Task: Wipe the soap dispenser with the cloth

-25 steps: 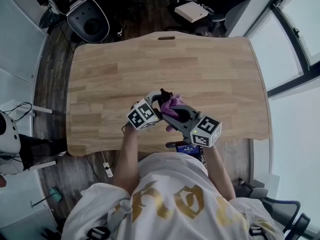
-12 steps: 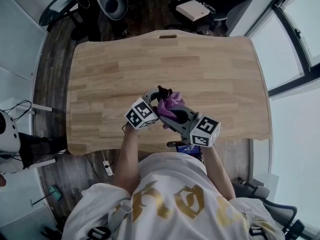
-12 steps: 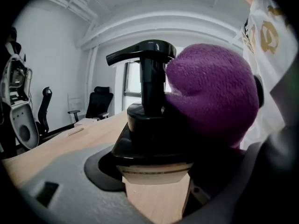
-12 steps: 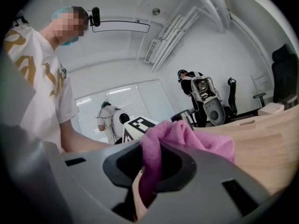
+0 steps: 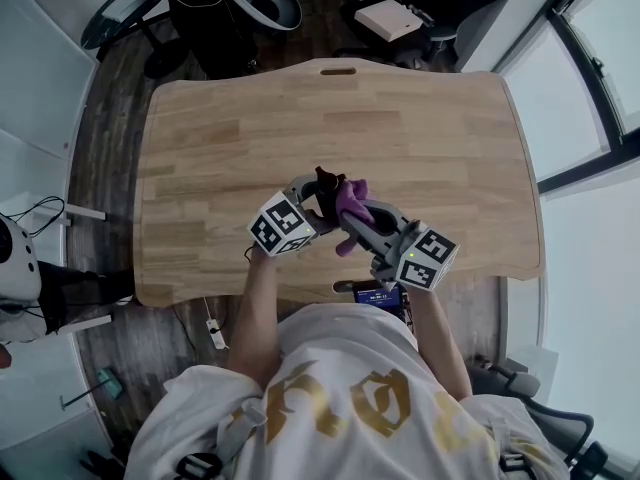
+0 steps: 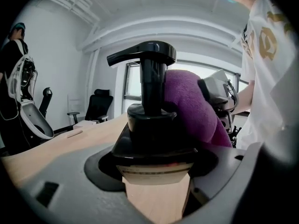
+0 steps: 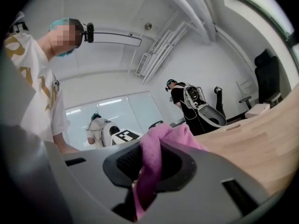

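Here we are over the near middle of the wooden worktop, both tools meeting right in front of the person in the white shirt. The left gripper has the soap dispenser firmly grasped: its grey fingers clamp the body from both sides just below the black collar, and the black pump head stands upright above them, spout pointing left in the left gripper view. Whether the dispenser's base touches the wood I can't tell. The right gripper comes in from the right, its fingers clenched on the purple cloth, a fold of it pinched tight between the dark pads and bunching out past the tips. That cloth is pressed against the dispenser's right side, up against the pump stem and the collar, bulging in a soft purple lump. Off beyond the far edge of the worktop, another person in black stands with a white rig, near some dark office chairs.
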Demonstrator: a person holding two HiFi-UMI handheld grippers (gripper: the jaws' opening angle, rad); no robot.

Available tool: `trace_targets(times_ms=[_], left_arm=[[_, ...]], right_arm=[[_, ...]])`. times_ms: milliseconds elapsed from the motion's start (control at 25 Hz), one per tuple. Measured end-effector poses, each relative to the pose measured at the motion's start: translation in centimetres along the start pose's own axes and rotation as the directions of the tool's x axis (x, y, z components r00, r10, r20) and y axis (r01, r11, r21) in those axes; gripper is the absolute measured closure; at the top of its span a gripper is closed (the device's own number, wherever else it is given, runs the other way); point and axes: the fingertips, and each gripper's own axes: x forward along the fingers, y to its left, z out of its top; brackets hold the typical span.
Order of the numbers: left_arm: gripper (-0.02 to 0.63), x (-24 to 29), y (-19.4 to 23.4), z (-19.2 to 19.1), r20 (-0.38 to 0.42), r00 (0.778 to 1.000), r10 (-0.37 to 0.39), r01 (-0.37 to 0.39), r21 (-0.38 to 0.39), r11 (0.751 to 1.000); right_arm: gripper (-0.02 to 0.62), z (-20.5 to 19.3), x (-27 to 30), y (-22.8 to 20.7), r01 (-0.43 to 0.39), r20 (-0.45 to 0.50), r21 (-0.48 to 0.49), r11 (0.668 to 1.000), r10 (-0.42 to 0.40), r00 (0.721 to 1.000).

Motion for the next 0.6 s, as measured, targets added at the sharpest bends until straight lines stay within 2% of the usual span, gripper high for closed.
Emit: trace_targets(times_ms=[120,280,440,600], left_arm=[[0.268,0.4,-0.6,0.3,0.004,1.0,-0.019,0.019,0.003,1.0],[0.268,0.9,-1.5,0.4,-0.009,0.999,-0.049,0.049,0.017,0.999],[0.268,1.2,-2.0,0.8,-0.006,0.998,-0.067,0.067,0.029,0.997],[0.268,1.3,-2.0,0.9,-0.04,0.997,-0.066,0.069,0.062,0.996]], right_arm=[[0.538,0.9,-0.8,-0.6,-0.008,0.065,0.077,0.997,0.003,0.998],[0.538,2.2,-1.7,-1.6,-0.025,0.186,0.225,0.974,-0.018,0.982],[0.538,2.6,-1.6,-1.8,-0.027,0.187,0.224,0.974,-0.016,0.982],[0.538,3.3,-2.0,-2.7,-0.065,0.212,0.281,0.958,0.004,0.977]])
